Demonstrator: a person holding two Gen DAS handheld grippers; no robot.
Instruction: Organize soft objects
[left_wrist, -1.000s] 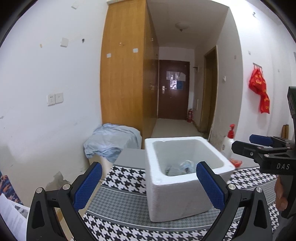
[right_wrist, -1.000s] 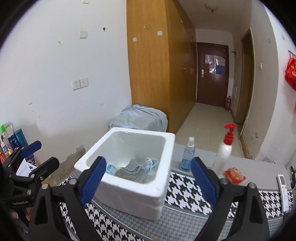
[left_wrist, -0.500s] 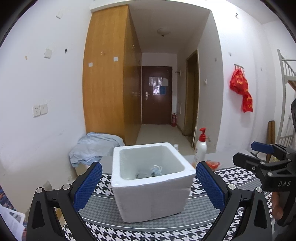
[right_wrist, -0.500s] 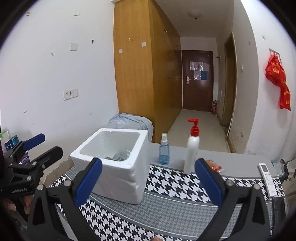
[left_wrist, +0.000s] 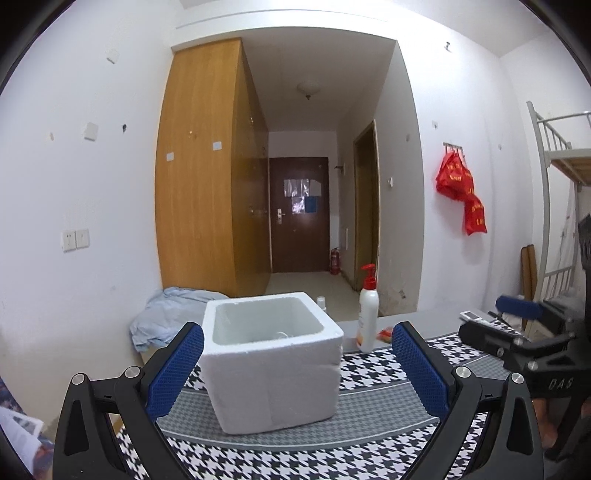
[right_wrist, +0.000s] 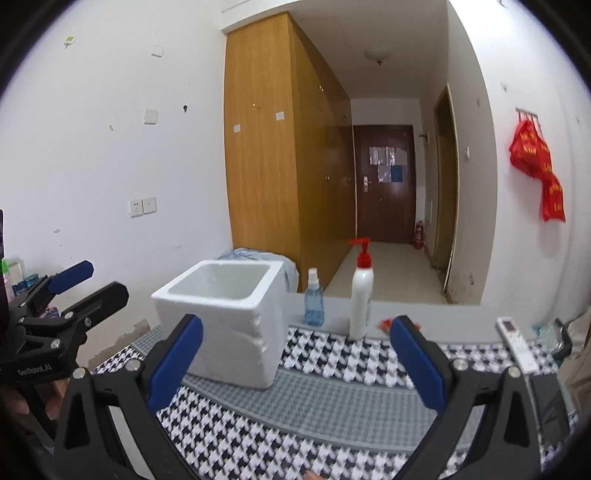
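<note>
Starting w/ left wrist view: my left gripper (left_wrist: 297, 363) is spread wide, holding nothing; the foam box (left_wrist: 271, 369) sits dead ahead at 12 o'clock on the houndstooth mat (left_wrist: 369, 417), framed btwn my blue pads (left_wrist: 175, 369); only a thin white loop shows over the box's inner rim, so I can't tell what soft items are inside from this angle; pump bottle (left_wrist: 367, 317) at 1 o'clock just beside the box; right gripper (left_wrist: 517, 332) at 3 o'clock, jaws parted, nothing in it.

Right wrist view: right gripper (right_wrist: 295, 365) wide open, empty; foam box (right_wrist: 225, 317) at 11 o'clock; spray bottle (right_wrist: 314, 299) and pump bottle (right_wrist: 362, 291) at 12; remote (right_wrist: 517, 343) at 2 o'clock; no loose soft item visible on the mat.

My read: both tools clear of the box, so either btwn picks or near done; next move calls for spotting any leftover soft item, else stop.
</note>
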